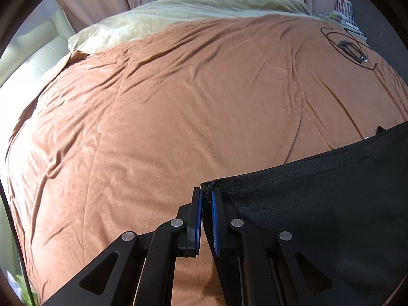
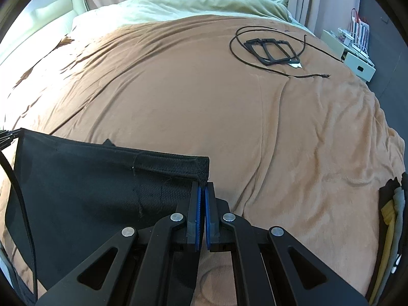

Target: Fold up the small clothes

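The folding is judged to be at an early stage: the black garment (image 1: 318, 204) is hanging spread between the two tools above the bed (image 1: 178, 102), and no fold is showing in it yet. It is being held up by one edge, a thick stitched band that could be a waistband, though which kind of garment it is cannot be told from these views.

The left gripper (image 1: 207, 199) is pinching one top corner, with its jaws nearly together and only the cloth between the blue pads. The right gripper (image 2: 203, 191) is clamping the opposite top corner, its jaws closed tight on the band's end.

The held edge is running roughly level from one gripper to the other, pulled fairly taut, so the long axis seen here is lying crosswise to the person, side to side over the near part of the brown blanket (image 2: 178, 89). The rest of the cloth is drooping below that edge toward the bed; its lower end is hidden.

What is left, by this reading, is laying it flat and making every fold. A small pile of other clothes (image 2: 394, 216) is sitting at the bed's right edge.
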